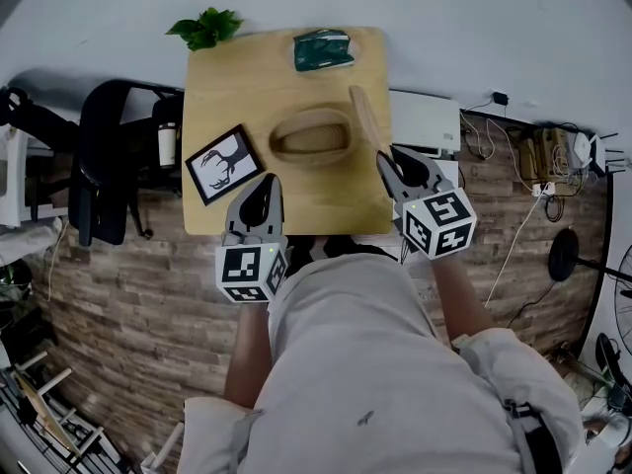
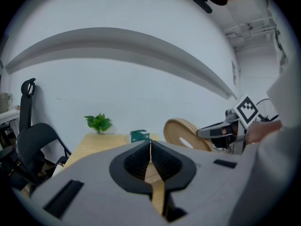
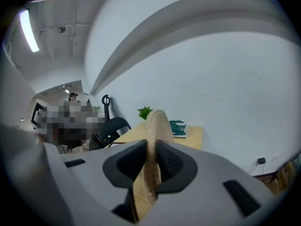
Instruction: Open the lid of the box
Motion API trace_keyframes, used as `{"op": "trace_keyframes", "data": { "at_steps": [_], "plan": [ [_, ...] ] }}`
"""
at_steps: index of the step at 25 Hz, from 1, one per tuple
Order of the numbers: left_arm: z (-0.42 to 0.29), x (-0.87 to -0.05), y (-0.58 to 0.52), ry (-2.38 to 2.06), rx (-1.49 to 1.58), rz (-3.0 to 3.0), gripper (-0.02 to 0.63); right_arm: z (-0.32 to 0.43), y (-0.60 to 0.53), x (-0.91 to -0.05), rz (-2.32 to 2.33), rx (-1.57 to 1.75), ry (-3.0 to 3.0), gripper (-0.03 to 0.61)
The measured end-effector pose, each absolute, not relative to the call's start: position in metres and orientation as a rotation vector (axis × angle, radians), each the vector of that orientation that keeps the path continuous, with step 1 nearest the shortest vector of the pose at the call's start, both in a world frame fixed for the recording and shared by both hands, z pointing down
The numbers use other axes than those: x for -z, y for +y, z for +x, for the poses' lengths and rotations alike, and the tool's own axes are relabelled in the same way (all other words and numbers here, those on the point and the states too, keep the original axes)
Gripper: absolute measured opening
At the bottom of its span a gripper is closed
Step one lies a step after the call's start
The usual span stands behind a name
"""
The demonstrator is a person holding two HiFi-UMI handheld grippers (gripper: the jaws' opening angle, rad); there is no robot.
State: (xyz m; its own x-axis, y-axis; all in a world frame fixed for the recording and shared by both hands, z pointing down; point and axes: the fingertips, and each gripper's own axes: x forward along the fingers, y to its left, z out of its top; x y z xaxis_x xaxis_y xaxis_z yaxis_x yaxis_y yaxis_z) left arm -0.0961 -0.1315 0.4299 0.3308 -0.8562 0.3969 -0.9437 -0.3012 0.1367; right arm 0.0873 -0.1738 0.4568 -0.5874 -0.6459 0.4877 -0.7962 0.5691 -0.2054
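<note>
An oval wooden box [image 1: 311, 136] sits uncovered in the middle of the wooden table [image 1: 237, 82]. Its round wooden lid [image 1: 367, 117] stands on edge to the right of the box, clear of it. My right gripper [image 1: 387, 158] is shut on the lid's near rim. In the right gripper view the lid [image 3: 153, 140] rises between the pads of the right gripper [image 3: 151, 147]. My left gripper [image 1: 262, 188] is shut with nothing in it, over the table's near edge, left of the box. The left gripper view shows the closed left gripper [image 2: 150, 142] and the lid [image 2: 181, 131] at right.
A framed deer picture [image 1: 224, 164] lies near the left gripper. A green packet [image 1: 323, 49] lies at the table's far edge, and a small plant [image 1: 205, 28] stands at the far left corner. A black chair [image 1: 104, 161] stands left, a white unit [image 1: 425, 121] right.
</note>
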Motion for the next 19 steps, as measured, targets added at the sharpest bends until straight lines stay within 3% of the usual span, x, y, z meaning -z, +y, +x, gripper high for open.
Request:
{"op": "trace_keyframes", "data": {
  "at_steps": [19],
  "plan": [
    [-0.0982, -0.4302, -0.1364, -1.606, -0.372, 2.255, 0.011, 0.0820, -0.1792, -0.4567, 1.142, -0.574, -2.457, 0.063]
  ]
}}
